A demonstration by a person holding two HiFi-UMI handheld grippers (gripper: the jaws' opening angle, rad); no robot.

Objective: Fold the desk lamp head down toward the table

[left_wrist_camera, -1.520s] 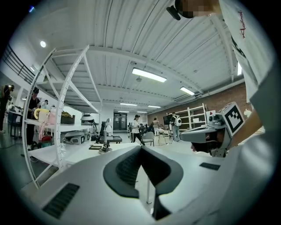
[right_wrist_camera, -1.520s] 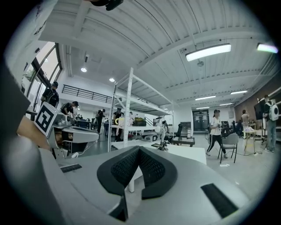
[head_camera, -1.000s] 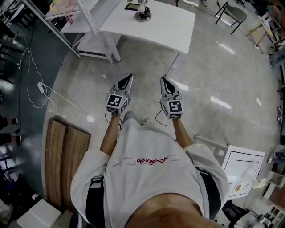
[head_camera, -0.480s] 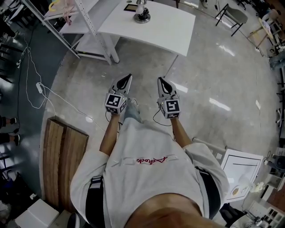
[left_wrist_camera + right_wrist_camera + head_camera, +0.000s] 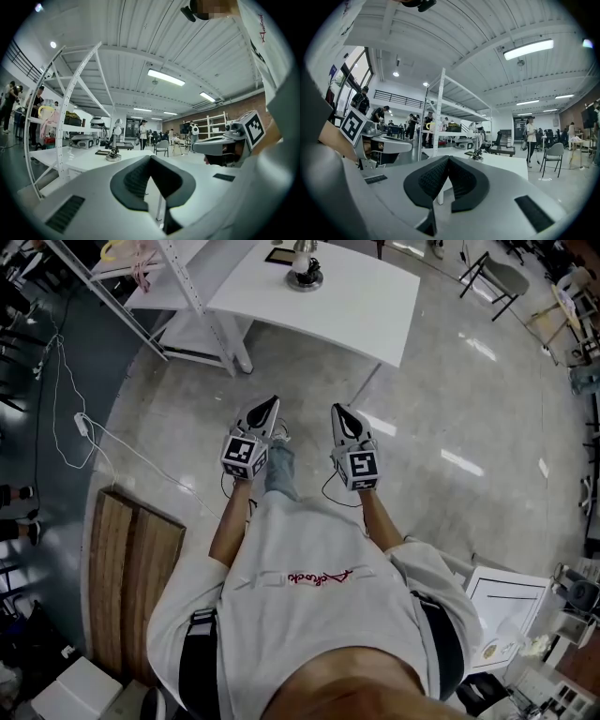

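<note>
The person is holding the left gripper [image 5: 272, 405] and the right gripper [image 5: 340, 410] side by side over the floor [image 5: 450, 409]. Both are pointing toward the white desk [image 5: 361, 301] and are well apart from it. Each gripper's jaws are resting fully together (pad against pad, nothing between). The desk lamp [image 5: 304, 266] is standing upright near the desk's far edge.

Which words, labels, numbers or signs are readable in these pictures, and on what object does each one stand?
Red script line on the person's white shirt: seen upside down, too blurred to read.
Square markers on the cubes of the left gripper and right gripper: black-and-white patterns, no letters or numbers.
No other readable text in any view.
</note>
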